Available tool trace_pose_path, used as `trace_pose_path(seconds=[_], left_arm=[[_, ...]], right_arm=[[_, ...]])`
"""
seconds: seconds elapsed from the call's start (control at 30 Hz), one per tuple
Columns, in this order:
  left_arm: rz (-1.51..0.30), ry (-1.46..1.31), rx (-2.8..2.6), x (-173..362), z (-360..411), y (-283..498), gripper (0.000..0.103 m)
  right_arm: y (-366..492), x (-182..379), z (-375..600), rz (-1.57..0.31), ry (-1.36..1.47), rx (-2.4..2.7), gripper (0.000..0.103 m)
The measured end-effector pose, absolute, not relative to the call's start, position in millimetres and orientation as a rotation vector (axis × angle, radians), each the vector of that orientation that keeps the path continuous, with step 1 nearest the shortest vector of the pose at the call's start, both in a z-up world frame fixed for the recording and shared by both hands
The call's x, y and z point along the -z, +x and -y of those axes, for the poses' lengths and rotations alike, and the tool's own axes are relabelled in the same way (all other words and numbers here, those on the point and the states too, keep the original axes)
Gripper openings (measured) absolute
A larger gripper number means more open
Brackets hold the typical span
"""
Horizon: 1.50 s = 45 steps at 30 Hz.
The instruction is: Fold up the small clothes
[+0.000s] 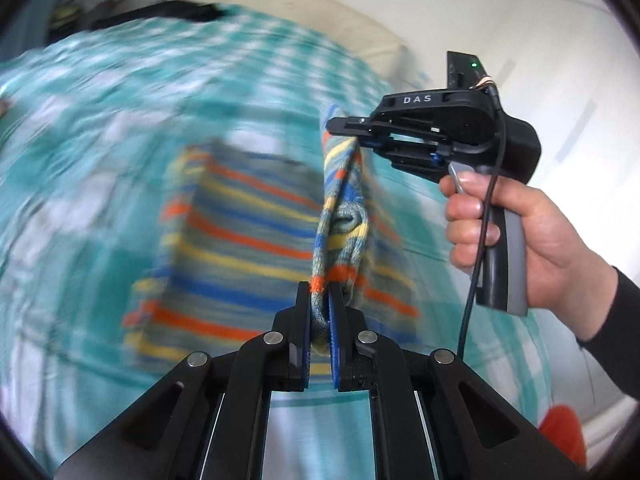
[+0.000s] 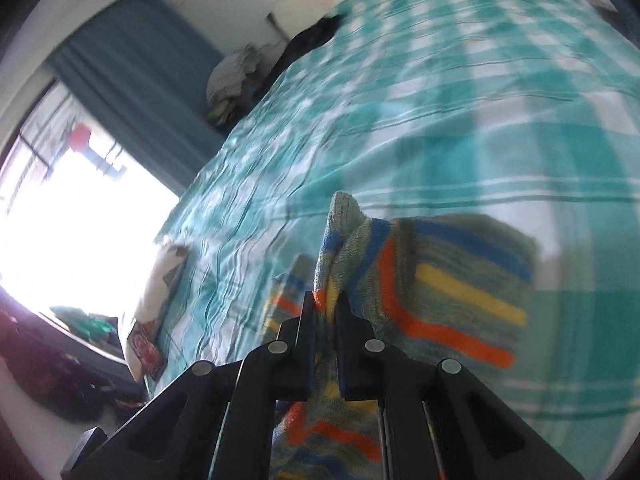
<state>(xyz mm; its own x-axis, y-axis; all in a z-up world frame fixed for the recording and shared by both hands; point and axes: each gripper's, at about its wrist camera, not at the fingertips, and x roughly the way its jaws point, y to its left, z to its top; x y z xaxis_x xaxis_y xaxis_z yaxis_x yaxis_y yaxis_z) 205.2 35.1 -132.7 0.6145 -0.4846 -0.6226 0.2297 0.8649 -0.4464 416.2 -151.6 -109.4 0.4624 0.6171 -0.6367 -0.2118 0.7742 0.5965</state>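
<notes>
Both grippers point down over the bed [image 1: 80, 128] — the left gripper [image 1: 320, 312] and right gripper [image 1: 344, 130] each have fingers clamped on the striped garment's [image 1: 240, 240] edge, lifted between them; right hand [image 1: 516, 232] grips its handle.

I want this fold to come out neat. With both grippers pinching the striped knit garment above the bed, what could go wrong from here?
1. The left gripper and right gripper each pinch only a narrow, bunched edge of the striped garment, so it could slip out.
2. The stretch between them looks twisted, so the fold may land crooked on the checked bedsheet.
3. The views are blurred, which suggests fast motion; the hanging part could swing and crease.
</notes>
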Motion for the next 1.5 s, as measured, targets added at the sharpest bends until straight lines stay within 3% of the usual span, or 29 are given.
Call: trace_pose_path(seconds=[0.13,0.2,0.23,0.27,0.3,0.33,0.5,0.53,0.67,0.77,0.87,0.9,0.97,1.03,1.5], left_arm=[[-0.828,-0.371,0.306,149.7,-69.3,207.3,0.006],[-0.838,-0.325,0.210,158.2,-80.1,204.5,0.007],[-0.845,-0.317,0.171,162.0,-87.5,201.3,0.015],[-0.860,-0.319,0.137,167.1,-92.9,200.2,0.023],[-0.891,-0.336,0.100,172.8,-100.1,201.2,0.050],[-0.896,-0.365,0.085,174.9,-104.9,201.0,0.065],[-0.851,-0.381,0.039,158.8,-122.9,196.8,0.094],[-0.848,-0.359,0.035,156.2,-124.4,199.3,0.096],[-0.849,-0.272,-0.011,153.0,-135.6,238.1,0.096],[-0.841,-0.232,-0.042,163.5,-146.9,274.3,0.098],[-0.953,-0.178,-0.029,201.3,-152.2,308.7,0.103],[-0.937,-0.132,-0.033,205.0,-148.7,311.1,0.103],[-0.906,-0.093,-0.049,203.7,-142.9,307.2,0.103],[-0.901,-0.059,-0.064,202.3,-138.2,305.3,0.103],[-0.907,-0.062,-0.062,203.3,-138.7,305.8,0.103]], right_arm=[[436.8,132.7,93.3,-1.019,0.422,-0.545,0.009],[441.3,150.5,75.0,-1.050,0.439,-0.547,0.015],[443.5,156.7,72.0,-1.048,0.476,-0.565,0.017],[443.3,163.1,71.7,-1.043,0.523,-0.584,0.024],[442.9,168.9,69.8,-1.040,0.573,-0.597,0.032],[441.4,172.8,72.7,-1.036,0.622,-0.594,0.045],[412.7,152.6,112.0,-0.955,0.609,-0.509,0.046],[395.2,140.2,126.2,-0.921,0.510,-0.481,0.052],[314.4,117.2,169.2,-0.821,0.171,-0.352,0.074],[243.1,130.2,211.8,-0.798,0.001,-0.214,0.079],[198.2,161.2,239.0,-0.834,-0.138,-0.082,0.080],[189.7,175.9,246.0,-0.862,-0.170,-0.055,0.080],[175.1,205.6,265.3,-0.889,-0.118,-0.032,0.095],[176.6,210.9,287.3,-0.893,-0.001,-0.006,0.103],[180.9,208.3,284.9,-0.906,0.022,0.007,0.103]])
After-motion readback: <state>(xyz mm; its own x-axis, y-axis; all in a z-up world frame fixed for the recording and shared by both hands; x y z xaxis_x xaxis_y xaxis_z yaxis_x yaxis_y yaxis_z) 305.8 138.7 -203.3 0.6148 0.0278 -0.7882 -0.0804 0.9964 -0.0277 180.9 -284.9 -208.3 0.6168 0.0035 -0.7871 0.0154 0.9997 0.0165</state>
